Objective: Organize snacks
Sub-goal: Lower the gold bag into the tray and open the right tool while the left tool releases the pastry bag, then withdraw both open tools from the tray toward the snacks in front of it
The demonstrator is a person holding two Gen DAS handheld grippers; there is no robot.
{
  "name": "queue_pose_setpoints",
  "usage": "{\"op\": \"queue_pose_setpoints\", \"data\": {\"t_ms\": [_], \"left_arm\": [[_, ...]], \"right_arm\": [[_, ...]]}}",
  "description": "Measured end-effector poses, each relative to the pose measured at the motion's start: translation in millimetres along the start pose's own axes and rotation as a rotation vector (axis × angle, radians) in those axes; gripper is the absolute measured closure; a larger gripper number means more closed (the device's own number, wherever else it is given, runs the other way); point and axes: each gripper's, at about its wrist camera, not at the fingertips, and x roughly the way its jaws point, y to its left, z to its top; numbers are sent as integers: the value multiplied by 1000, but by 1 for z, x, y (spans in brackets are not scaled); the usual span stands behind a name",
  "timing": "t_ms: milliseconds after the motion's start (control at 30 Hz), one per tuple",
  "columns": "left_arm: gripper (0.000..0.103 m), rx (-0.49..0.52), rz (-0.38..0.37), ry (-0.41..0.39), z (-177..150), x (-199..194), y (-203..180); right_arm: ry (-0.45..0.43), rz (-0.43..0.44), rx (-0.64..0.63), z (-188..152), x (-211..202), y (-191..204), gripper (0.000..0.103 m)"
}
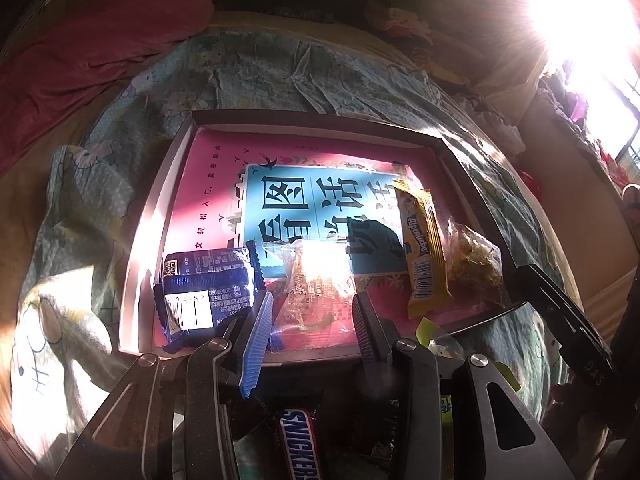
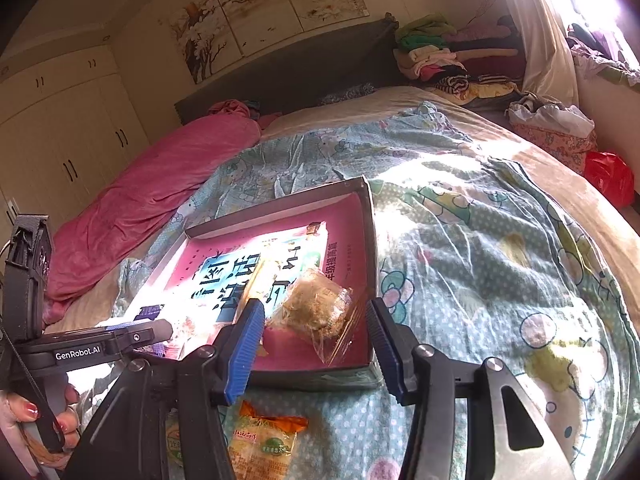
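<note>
A shallow box point(image 1: 148, 216) point(image 2: 370, 216) lies on the bed with a pink and blue book inside. In it lie blue snack packs point(image 1: 208, 288), a clear-wrapped pastry point(image 1: 316, 276), a yellow bar point(image 1: 424, 248) and a clear-wrapped crumbly cake point(image 1: 474, 260) point(image 2: 316, 308). My left gripper point(image 1: 310, 322) is open and empty over the box's near edge, by the clear-wrapped pastry. My right gripper point(image 2: 316, 338) is open and empty, its fingers either side of the crumbly cake at the box's near right corner. A Snickers bar point(image 1: 300, 444) lies below the left gripper. An orange-yellow snack pack point(image 2: 264, 440) lies below the right gripper.
The bed has a patterned cartoon quilt point(image 2: 480, 240) and a pink blanket point(image 2: 160, 200) at the left. Folded clothes point(image 2: 432, 52) are piled at the headboard. A red bag point(image 2: 608, 176) sits at the far right. Strong sunlight glares from the window point(image 1: 580, 12).
</note>
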Motion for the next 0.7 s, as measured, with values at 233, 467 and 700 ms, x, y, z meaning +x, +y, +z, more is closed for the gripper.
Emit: {"op": "queue_pose_setpoints", "data": {"t_ms": [233,467,700], "left_arm": [[57,-6,-8,-5,0,-3,1],[55,-7,-14,-14,0,-7,2],[47,-21,-29,-27,0,-14,8]], "right_arm": [[-3,9,-26,0,-1,7,49],[0,12,-53,-1,0,13,47],[0,15,-82,-2,-2,19,44]]}}
